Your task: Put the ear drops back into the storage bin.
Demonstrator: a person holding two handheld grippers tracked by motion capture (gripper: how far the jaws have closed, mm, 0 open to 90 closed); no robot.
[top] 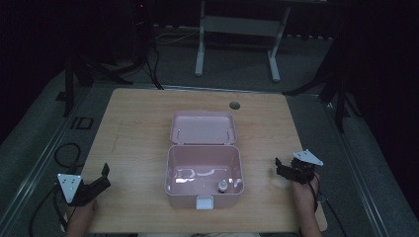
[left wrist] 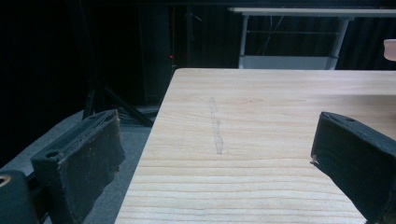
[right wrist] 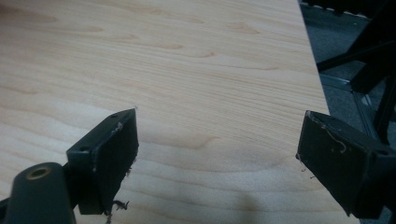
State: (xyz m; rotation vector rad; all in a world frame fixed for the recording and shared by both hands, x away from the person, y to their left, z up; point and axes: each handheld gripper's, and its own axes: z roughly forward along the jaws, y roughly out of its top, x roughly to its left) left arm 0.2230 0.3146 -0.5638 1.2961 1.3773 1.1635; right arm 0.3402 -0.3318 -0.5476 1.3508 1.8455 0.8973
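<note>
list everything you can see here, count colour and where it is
box: 1, pink, middle of the table, lid open and folded back
small object: 1, pale with a dark top, inside the box near its front right corner
table: 1, light wood, round hole near its far edge
white frame: 1, on the floor beyond the table
left gripper: 1, black, near left corner, open, holding nothing
right gripper: 1, black, right of the box, open, holding nothing
</note>
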